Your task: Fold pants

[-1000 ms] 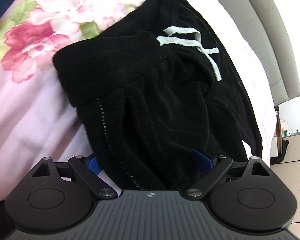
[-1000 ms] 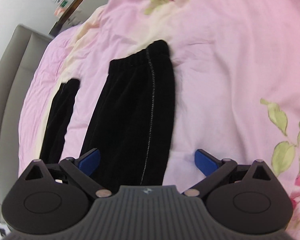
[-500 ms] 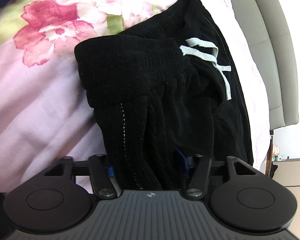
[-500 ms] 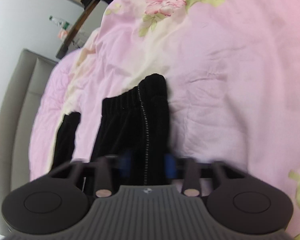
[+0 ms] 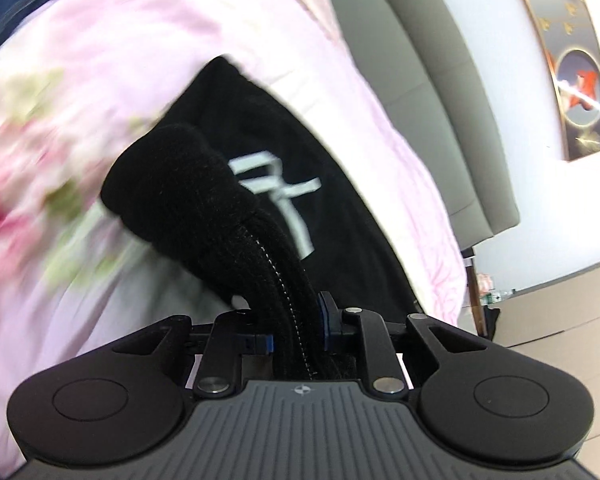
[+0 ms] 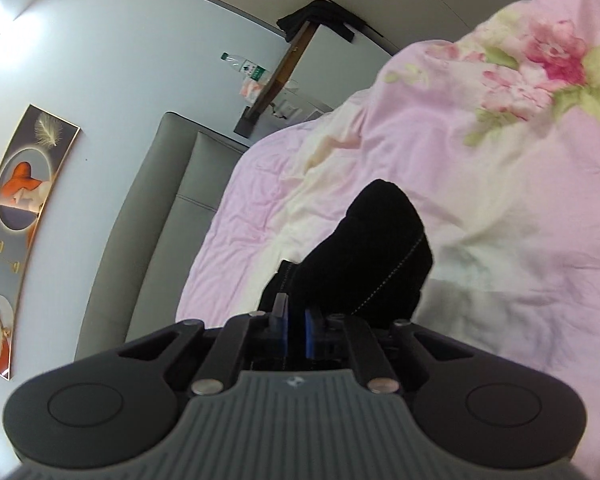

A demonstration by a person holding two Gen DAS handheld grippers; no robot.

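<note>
The black pants lie on a pink floral bedspread, with a white drawstring at the waist. My left gripper is shut on a bunched fold of the waistband side and holds it raised off the bed. In the right wrist view, my right gripper is shut on the pants leg near its cuff, lifted above the bedspread. The rest of that leg is hidden below the gripper.
A grey padded headboard runs along the bed's far side. A framed picture hangs on the wall. A wooden stand with a bottle and dark clothing stands beyond the bed corner.
Both grippers went from open to shut on the pants. Both have since lifted the fabric off the bed and tilted upward, bringing the wall and headboard into view.
</note>
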